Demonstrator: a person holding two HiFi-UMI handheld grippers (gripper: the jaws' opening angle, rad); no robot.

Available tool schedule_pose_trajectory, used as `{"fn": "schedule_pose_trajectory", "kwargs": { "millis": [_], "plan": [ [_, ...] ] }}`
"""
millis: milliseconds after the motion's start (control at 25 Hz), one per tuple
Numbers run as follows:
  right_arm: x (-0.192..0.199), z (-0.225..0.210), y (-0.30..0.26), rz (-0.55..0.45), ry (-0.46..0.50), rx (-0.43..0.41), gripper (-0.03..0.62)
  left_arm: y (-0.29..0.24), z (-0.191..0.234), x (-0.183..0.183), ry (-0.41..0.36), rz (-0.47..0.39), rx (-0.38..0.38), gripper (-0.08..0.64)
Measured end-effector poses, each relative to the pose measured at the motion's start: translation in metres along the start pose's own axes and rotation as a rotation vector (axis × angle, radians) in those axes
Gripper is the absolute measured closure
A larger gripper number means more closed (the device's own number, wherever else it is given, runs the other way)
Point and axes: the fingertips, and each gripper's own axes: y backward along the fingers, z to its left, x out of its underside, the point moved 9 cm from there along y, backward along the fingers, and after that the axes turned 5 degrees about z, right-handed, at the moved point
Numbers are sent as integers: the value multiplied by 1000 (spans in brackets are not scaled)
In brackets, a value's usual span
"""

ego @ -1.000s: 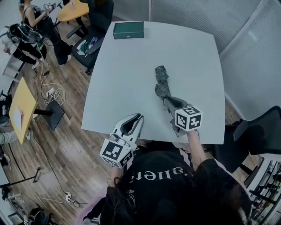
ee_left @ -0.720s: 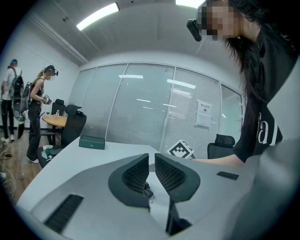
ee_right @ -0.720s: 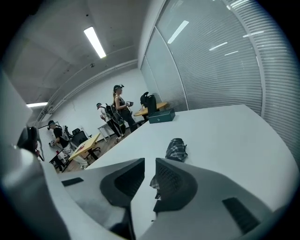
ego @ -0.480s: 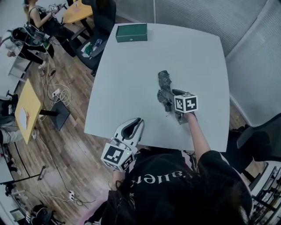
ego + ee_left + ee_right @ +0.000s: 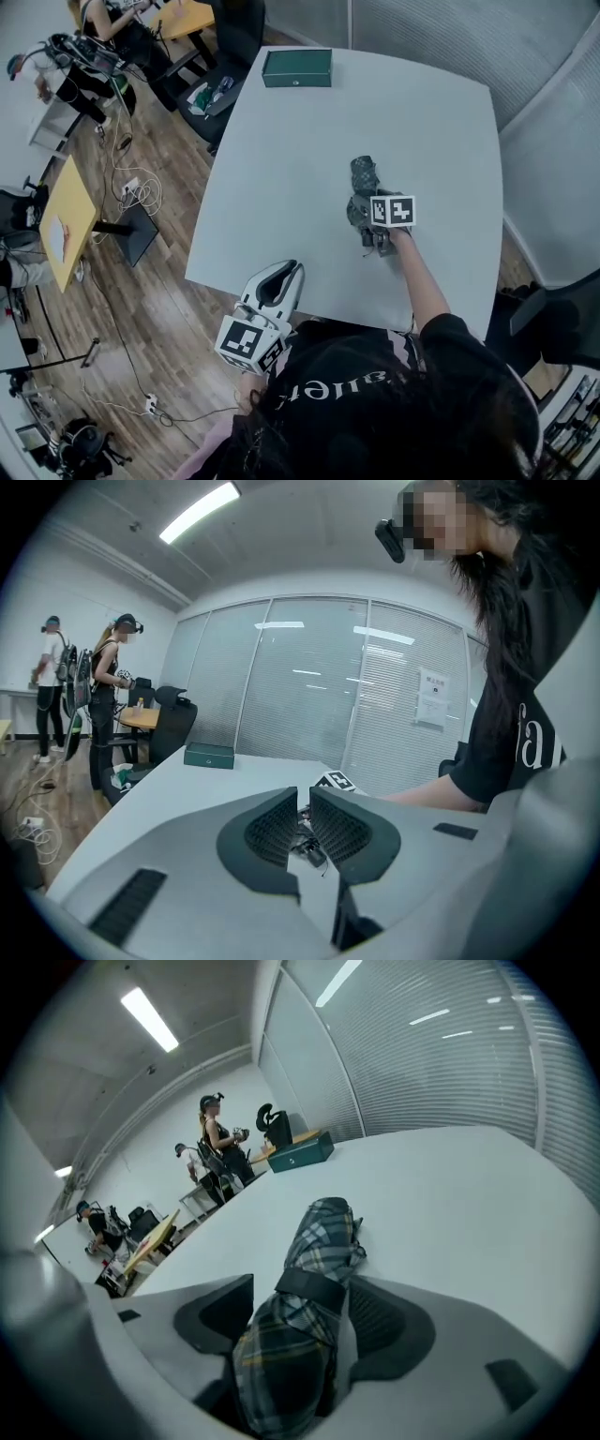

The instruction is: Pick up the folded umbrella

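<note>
Two right gripper (image 5: 314,1302) jaws opening, umbrella (image 5: 319,1232) between

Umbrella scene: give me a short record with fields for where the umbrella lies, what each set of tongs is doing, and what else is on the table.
umbrella: folded, plaid, lying on the white table
right tongs: jaws opening, astride the umbrella near its strap, not clamped on it
left tongs: jaws nearly together, nothing between them, by the table's near edge
also on table: green box at the far edge, well apart from the umbrella
</note>
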Motion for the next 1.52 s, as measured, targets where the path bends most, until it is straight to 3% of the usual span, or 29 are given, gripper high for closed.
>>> {"fn": "schedule_pose_trajectory", "kwargs": {
  "millis": [120,240,520,640,920,1160,1520],
  "plan": [
    [0,-1,-17,59,64,59,281,7,3,2,11,7,-35,502],
    [5,3,-31,74,50,66,274,12,8,6,18,9,-63,502],
    [5,16,-39,91,105,169,274,20,8,12,24,18,-85,502],
    [6,18,-40,95,93,175,312,24,5,15,15,19,-82,502],
    [12,11,-28,89,-104,55,364,44,12,21,16,2,-115,502],
    [19,22,-13,67,-137,-43,370,53,27,24,24,-12,-135,502],
    [33,81,66,-66,-146,-212,370,80,31,34,23,-26,-106,502]
  ]
}}
